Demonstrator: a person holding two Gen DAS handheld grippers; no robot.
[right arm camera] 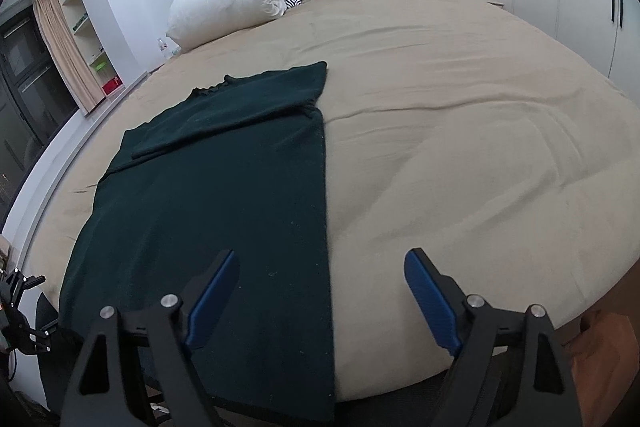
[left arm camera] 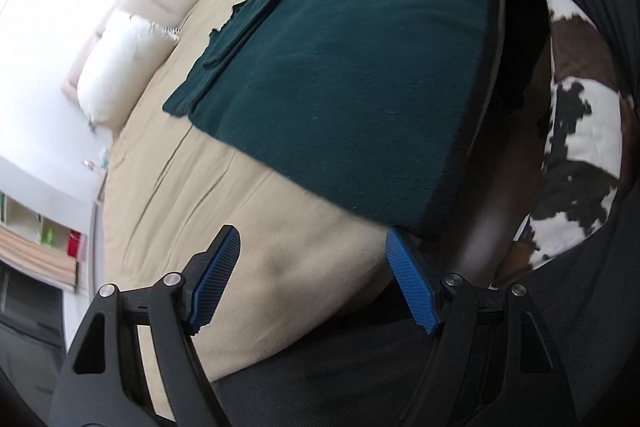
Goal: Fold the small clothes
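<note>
Green sweater on beige bed, white pillow beyond

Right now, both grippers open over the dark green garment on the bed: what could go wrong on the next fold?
1. The dark green knit garment hangs over the near bed edge, so a one-sided pull could drag it off the beige bedsheet.
2. The folded-in sleeve lies loose on top; lifting the hem fast may flip it open.
3. The left gripper sits beside the hem corner, the right gripper straddles the side edge: uneven grasps could skew the fold.
</note>
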